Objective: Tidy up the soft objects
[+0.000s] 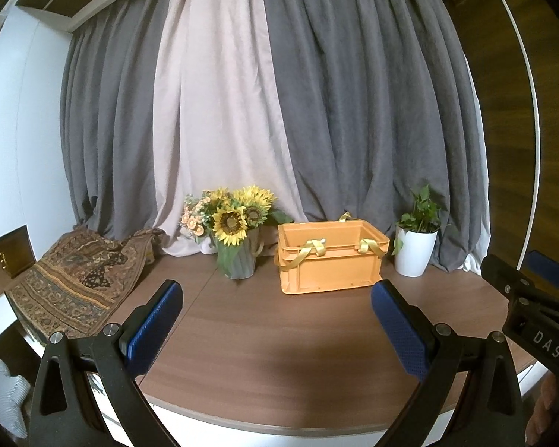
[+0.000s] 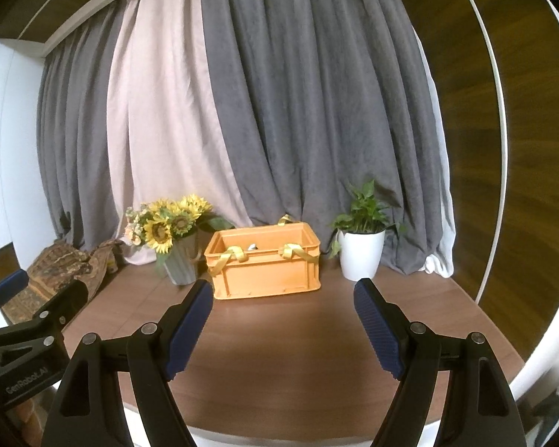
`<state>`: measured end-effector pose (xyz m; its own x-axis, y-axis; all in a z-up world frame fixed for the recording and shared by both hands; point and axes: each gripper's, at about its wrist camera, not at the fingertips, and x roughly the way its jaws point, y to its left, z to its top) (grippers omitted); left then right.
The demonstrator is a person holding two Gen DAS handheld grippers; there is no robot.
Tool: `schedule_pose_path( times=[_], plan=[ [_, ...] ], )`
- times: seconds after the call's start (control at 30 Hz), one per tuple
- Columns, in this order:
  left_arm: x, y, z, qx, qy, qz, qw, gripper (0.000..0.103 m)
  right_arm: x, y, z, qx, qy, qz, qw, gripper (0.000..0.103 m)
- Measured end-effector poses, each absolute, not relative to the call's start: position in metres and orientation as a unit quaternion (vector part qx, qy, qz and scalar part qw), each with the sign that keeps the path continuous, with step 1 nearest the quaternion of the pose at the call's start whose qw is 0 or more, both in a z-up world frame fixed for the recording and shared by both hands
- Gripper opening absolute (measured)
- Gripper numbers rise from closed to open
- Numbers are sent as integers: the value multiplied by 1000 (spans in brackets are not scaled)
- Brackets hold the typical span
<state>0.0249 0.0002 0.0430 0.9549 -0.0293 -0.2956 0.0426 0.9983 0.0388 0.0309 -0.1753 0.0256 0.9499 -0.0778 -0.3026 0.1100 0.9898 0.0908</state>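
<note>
My left gripper [image 1: 275, 320] and right gripper [image 2: 283, 322] hover spread and empty; the patterned cloth [image 1: 74, 283], lower left on the worktop [image 1: 279, 335], looks light, limp, best pinched at a bunched fold

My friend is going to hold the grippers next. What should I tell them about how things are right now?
Left gripper: open, holding nothing, above the bare wooden table.
Right gripper: open, holding nothing, aimed at the crate.
Orange crate: at the back of the table between the sunflower vase and the white potted plant. Yellow ribbons hang over its front rim; something small and pale shows inside, too small to identify.
Patterned cloth: crumpled at the table's left edge, untouched.
Done: nothing clearly sorted yet.
Left: probably pick up the cloth and tidy it, perhaps into the crate.
</note>
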Motion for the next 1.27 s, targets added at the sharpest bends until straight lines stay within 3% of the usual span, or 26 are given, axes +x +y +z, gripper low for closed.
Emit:
schedule_pose_path(
  times=[1.27],
  plan=[
    [5,-10,52,23,139,-29,990,103,8,-181,30,57,143,-56,987,79]
  ],
)
